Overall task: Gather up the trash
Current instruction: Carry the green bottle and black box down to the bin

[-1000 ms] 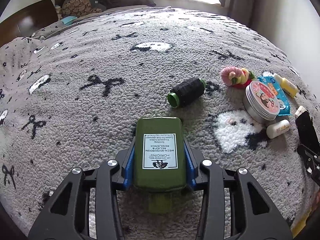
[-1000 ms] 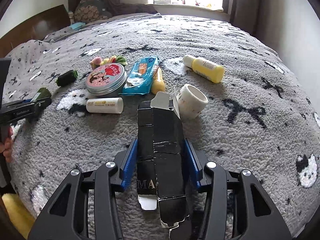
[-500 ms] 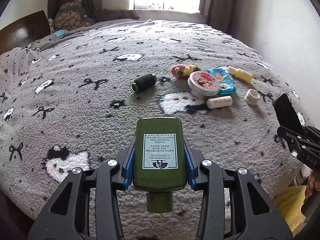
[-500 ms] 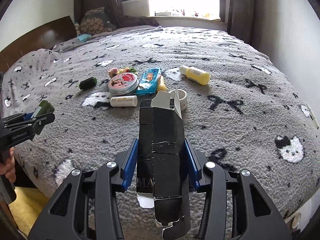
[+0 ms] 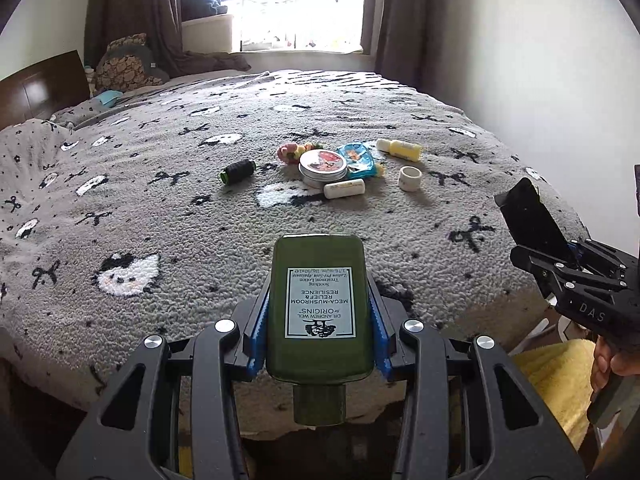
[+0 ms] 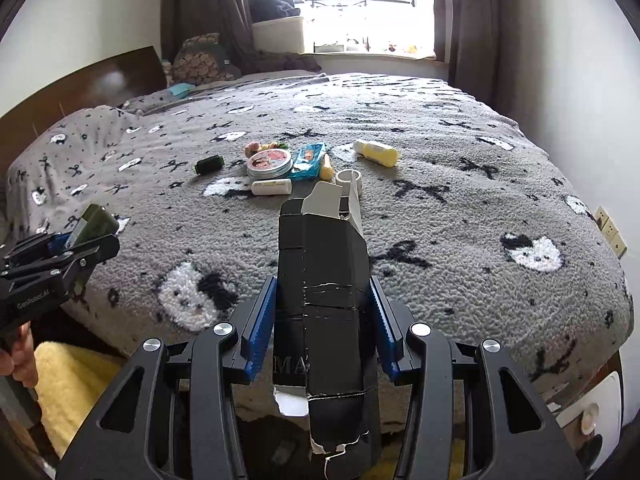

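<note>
My left gripper is shut on a dark green lotion bottle with a white label, cap toward the camera, held above the bed's near edge. My right gripper is shut on a crushed black cardboard box with torn white flaps. In the left wrist view the right gripper with the box shows at the right; in the right wrist view the left gripper with the bottle shows at the left. Small items still lie mid-bed: a black thread spool, a round tin, a yellow bottle.
The bed's grey patterned blanket fills both views. A blue packet, white tube, tape roll and pink toy lie by the tin. A yellow rug lies on the floor below. A hand grips the left handle.
Both grippers have pulled back and up from the bed with their loads, so the pile of items looks smaller and farther. The bed's near edge and the yellow rug have come into view.
</note>
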